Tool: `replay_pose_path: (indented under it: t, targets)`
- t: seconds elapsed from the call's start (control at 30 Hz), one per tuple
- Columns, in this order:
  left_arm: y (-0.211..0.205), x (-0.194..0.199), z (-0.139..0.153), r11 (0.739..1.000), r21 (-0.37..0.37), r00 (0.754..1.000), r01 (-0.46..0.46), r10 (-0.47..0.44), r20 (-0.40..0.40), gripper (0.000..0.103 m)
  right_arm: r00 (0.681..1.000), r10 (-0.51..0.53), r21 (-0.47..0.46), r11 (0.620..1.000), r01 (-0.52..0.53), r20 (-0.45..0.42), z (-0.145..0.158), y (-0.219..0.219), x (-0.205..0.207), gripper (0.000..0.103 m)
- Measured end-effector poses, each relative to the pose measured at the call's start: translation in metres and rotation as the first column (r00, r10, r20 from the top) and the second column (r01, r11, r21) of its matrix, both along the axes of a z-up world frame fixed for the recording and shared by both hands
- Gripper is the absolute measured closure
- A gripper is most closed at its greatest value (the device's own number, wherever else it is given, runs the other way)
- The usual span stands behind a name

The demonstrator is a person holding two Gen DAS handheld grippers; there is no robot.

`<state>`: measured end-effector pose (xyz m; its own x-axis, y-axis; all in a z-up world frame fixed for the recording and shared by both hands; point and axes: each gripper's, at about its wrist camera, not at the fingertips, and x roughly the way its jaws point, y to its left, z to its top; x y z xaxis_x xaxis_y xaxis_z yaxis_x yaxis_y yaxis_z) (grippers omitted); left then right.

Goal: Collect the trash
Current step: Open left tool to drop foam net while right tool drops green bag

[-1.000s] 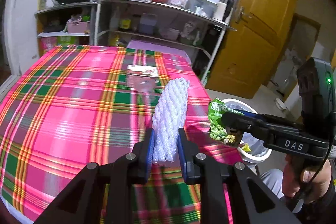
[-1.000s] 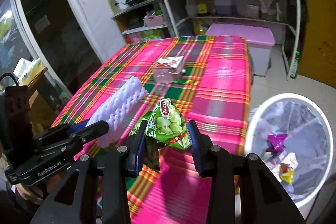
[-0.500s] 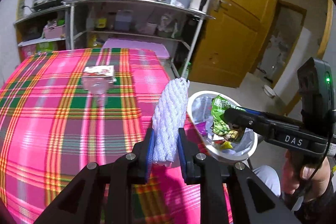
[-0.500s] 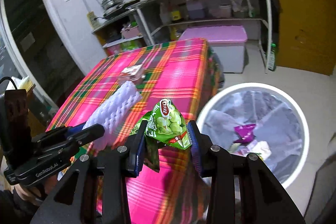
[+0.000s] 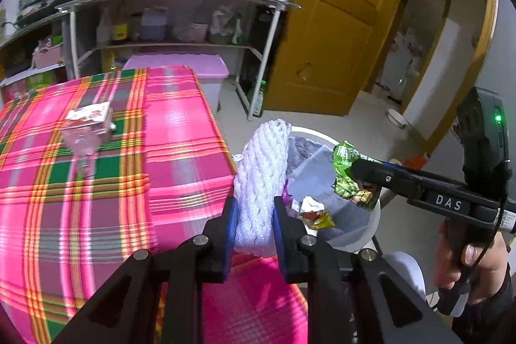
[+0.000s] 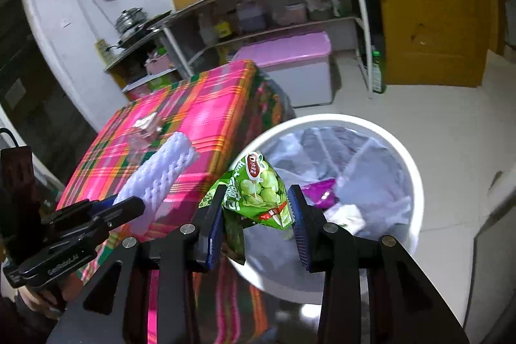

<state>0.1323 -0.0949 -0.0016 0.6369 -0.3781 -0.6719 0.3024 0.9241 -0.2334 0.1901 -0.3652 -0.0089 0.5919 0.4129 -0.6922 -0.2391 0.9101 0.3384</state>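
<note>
While both tools carry trash toward the white bin (image 6: 416,182) beside the plaid worktop (image 5: 96,199), the left tool (image 5: 253,218) clamps a white foam net (image 5: 261,176) near the bin's rim. Right of it, the right tool (image 6: 256,208) pinches a green snack wrapper (image 6: 258,189) over the bin's opening; next, I judge, each must open above it.

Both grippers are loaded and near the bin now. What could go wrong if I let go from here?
1. The foam net in the left gripper looks to sit over the tablecloth's edge and the bin rim, so it may land outside.
2. The green snack bag in the right gripper hangs near the bin's near rim; being light, it could flutter and miss.
3. The two grippers are close together and might bump.
</note>
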Motion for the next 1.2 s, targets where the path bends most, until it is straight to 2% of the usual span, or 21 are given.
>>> replay_pose_path:
  t: [0.43,0.63,0.77,0.83,0.9,1.2]
  targets:
    - [-0.047,0.034,-0.034,0.995,0.037,0.992,0.09,-0.087,-0.091,0.081,0.993,-0.068,-0.018,0.998,0.067,-0.097,-0.042,-0.035,0.018,0.064]
    - [-0.063,0.047,-0.048,0.992,0.053,0.985,0.119,-0.111,-0.134,0.081,0.988,-0.085,-0.019,0.996,0.083,-0.129,-0.054,-0.046,0.024,0.061]
    - [-0.069,0.053,-0.051,0.991,0.058,0.983,0.124,-0.115,-0.146,0.076,0.988,-0.09,-0.022,0.996,0.088,-0.125,-0.055,-0.049,0.025,0.051]
    - [-0.071,0.056,-0.052,0.991,0.058,0.982,0.122,-0.112,-0.149,0.069,0.988,-0.09,-0.019,0.996,0.089,-0.125,-0.054,-0.05,0.024,0.051]
    - [-0.072,0.058,-0.052,0.991,0.054,0.983,0.119,-0.11,-0.149,0.067,0.988,-0.09,-0.018,0.996,0.089,-0.122,-0.052,-0.05,0.022,0.051]
    - [-0.061,0.049,-0.039,0.995,0.023,0.989,0.094,-0.091,-0.116,0.066,0.994,-0.079,-0.019,0.997,0.077,-0.079,-0.03,-0.04,0.011,0.051]
